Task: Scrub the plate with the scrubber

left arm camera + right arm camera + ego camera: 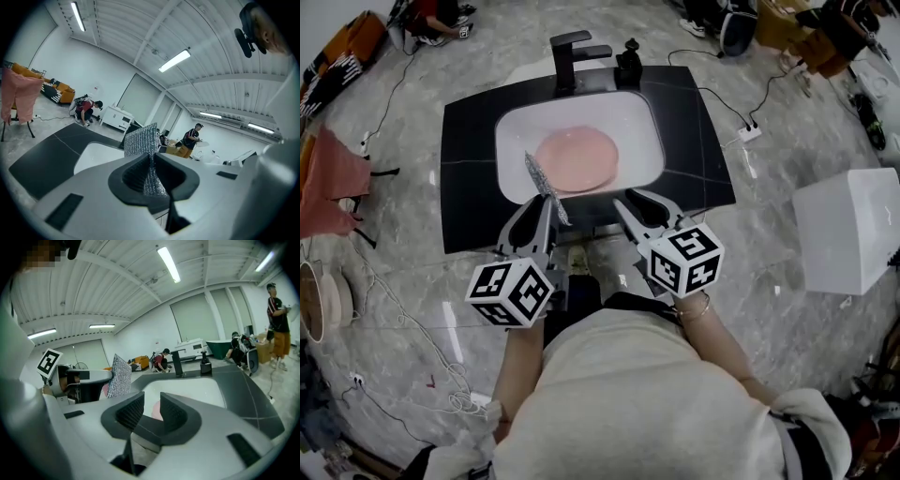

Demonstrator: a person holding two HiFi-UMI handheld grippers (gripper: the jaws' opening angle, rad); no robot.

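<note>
Down in the white sink (645, 127) of the black table (469, 159): a pink plate (577, 159), flat on the basin floor. Just above the sink's near rim, at left: a silver mesh scrubber (546, 187), upright, clear of the plate, pinched by its lower part in the left gripper (151, 161). Beside it, at right: the right gripper (152, 411), jaws spread, nothing between them, aimed at the basin. Behind the sink, on the far edge: a black faucet (567, 58).
</note>
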